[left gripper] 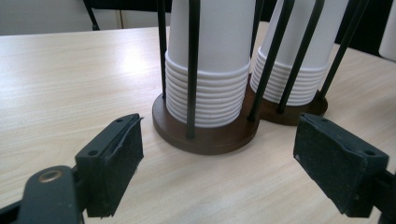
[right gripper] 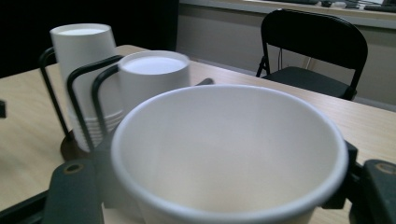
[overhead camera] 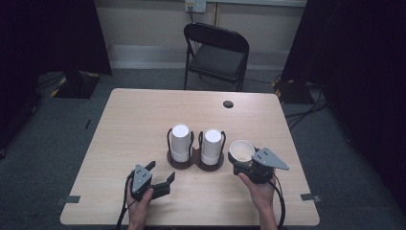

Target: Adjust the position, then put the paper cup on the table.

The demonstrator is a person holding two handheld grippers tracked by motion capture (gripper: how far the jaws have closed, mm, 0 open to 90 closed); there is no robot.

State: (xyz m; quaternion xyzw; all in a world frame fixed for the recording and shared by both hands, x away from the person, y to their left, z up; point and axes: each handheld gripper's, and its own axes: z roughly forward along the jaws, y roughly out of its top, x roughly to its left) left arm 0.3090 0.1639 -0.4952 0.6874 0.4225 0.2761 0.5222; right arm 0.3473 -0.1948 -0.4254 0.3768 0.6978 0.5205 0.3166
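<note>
Two stacks of upside-down white paper cups stand in black wire holders on round brown bases at mid-table: the left stack (overhead camera: 180, 143) (left gripper: 210, 60) (right gripper: 84, 51) and the right stack (overhead camera: 211, 146) (left gripper: 299, 56) (right gripper: 152, 79). My right gripper (overhead camera: 242, 160) is shut on a single upright white cup (overhead camera: 242, 150) (right gripper: 229, 154), just right of the right stack. Its mouth faces up and it looks empty. My left gripper (overhead camera: 159, 175) (left gripper: 219, 158) rests open on the table in front of the left stack, nothing between its jaws.
A black folding chair (overhead camera: 216, 52) (right gripper: 313, 46) stands beyond the table's far edge. A round cable hole (overhead camera: 228, 104) sits near the far edge of the wooden table (overhead camera: 139, 115). Black curtains hang at both sides.
</note>
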